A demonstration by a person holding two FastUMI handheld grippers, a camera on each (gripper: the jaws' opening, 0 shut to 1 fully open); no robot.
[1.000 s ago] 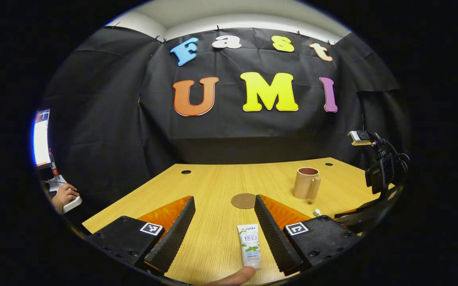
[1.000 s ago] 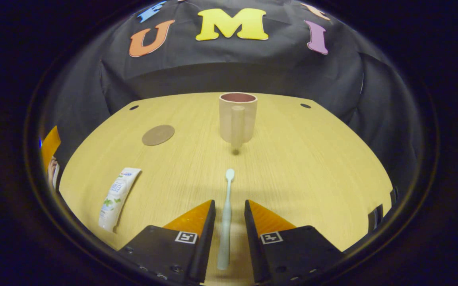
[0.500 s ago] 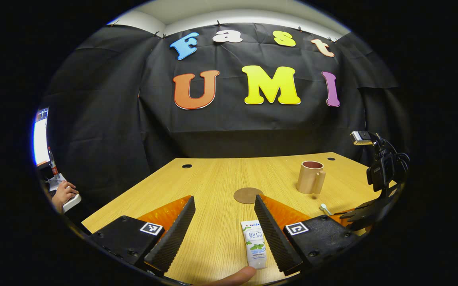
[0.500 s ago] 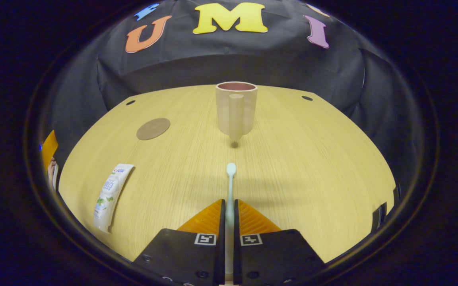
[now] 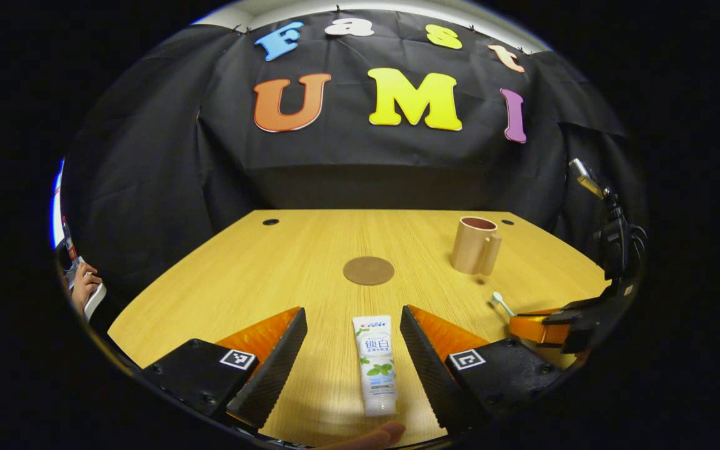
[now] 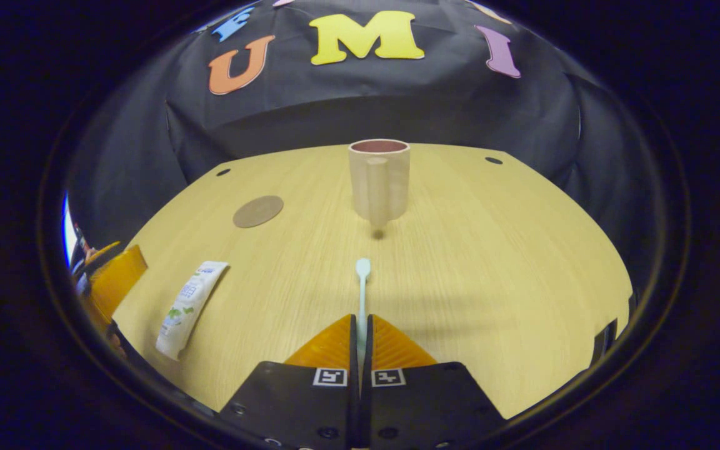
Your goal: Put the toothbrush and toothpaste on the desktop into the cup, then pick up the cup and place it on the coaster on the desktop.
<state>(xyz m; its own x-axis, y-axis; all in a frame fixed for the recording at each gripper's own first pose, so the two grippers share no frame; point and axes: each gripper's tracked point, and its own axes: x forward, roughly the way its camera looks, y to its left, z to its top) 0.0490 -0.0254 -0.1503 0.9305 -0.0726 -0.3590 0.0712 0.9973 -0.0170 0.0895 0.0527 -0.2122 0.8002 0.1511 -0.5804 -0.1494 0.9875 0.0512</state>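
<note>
Right jaws just clamped the toothbrush; toothpaste now centred for your left.

Your right gripper (image 6: 360, 325) has pinched shut on the toothbrush (image 6: 362, 281), head aimed at the cup (image 6: 379, 178), so lift next. Your left gripper (image 5: 352, 325) stays wide, straddling the toothpaste tube (image 5: 375, 365) flat on the desktop (image 5: 260, 275), coaster (image 5: 369, 270) beyond.

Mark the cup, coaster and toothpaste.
cup (image 6: 379, 178), right gripper view, side wall by the handle
coaster (image 5: 368, 270), left gripper view, centre of the disc
toothpaste (image 5: 375, 362), left gripper view, middle of the tube
</note>
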